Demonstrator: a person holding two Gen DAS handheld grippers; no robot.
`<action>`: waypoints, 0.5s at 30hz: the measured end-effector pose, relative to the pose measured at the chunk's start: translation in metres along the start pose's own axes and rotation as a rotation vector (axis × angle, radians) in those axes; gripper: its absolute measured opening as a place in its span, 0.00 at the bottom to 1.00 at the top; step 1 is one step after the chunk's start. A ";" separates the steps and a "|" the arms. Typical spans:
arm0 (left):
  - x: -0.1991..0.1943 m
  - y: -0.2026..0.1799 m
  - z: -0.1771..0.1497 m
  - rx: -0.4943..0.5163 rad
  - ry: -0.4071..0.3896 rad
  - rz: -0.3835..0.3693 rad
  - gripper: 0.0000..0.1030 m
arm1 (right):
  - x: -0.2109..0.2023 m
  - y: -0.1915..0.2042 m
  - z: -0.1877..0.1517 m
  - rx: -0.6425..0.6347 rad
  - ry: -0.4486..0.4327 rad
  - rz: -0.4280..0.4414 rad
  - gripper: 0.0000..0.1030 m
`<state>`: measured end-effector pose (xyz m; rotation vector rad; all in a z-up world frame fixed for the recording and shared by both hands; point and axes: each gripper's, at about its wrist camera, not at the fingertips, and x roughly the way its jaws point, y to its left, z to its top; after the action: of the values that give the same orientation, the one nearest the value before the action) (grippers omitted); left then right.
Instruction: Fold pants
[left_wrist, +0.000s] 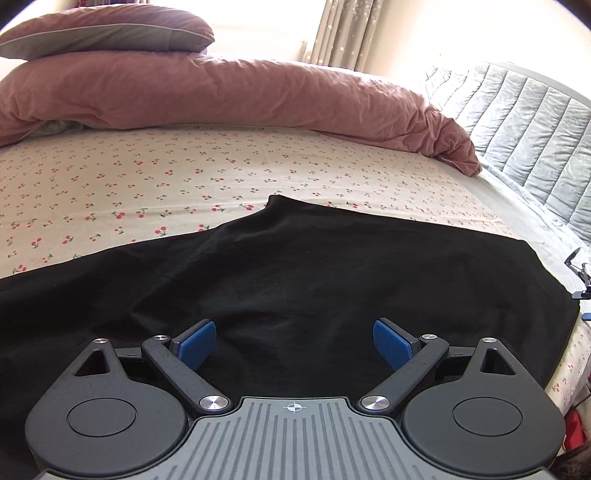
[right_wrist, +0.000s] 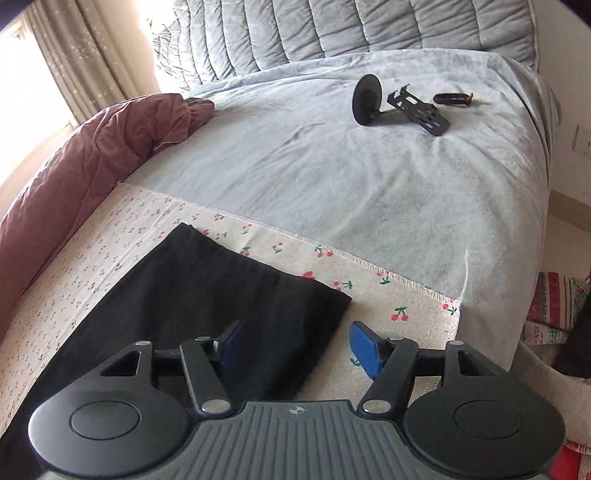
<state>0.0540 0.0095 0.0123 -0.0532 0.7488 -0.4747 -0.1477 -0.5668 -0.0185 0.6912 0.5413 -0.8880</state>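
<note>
A bed is seen in both wrist views, covered by a cream sheet (left_wrist: 147, 177) printed with small red cherries, with a pale blue blanket (right_wrist: 332, 177) laid over the part nearest a quilted grey headboard (right_wrist: 332, 29). A dusty pink duvet (left_wrist: 221, 96) is heaped along the far edge, from nine to two o'clock in the left wrist view, and a pink and grey pillow (left_wrist: 107, 33) is stacked on it at eleven o'clock. The black pants (left_wrist: 295, 266) are spread flat on the cherry sheet, filling the middle and lower left of the left view; in the right view one squared end reaches towards the centre from seven o'clock. A black phone stand (right_wrist: 399, 105) with a round base is lying on the blue blanket at one o'clock. The left gripper (left_wrist: 294, 341) is held wide open above the pants, nothing gripped. The right gripper (right_wrist: 295, 345) is partly open, straddling the pants' edge, its blue pads not seen pressing on the cloth.
</note>
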 end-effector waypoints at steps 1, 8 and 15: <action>0.001 -0.001 0.000 0.002 0.000 -0.003 0.91 | 0.004 -0.004 0.002 0.013 0.005 0.005 0.53; 0.005 -0.004 -0.001 0.010 0.012 -0.002 0.91 | 0.014 -0.010 0.002 0.034 -0.043 0.021 0.33; 0.004 0.000 0.001 -0.017 0.012 -0.005 0.91 | -0.001 0.005 0.007 0.017 -0.101 0.052 0.05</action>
<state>0.0573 0.0079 0.0100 -0.0682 0.7644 -0.4736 -0.1432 -0.5690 -0.0113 0.6693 0.4249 -0.8744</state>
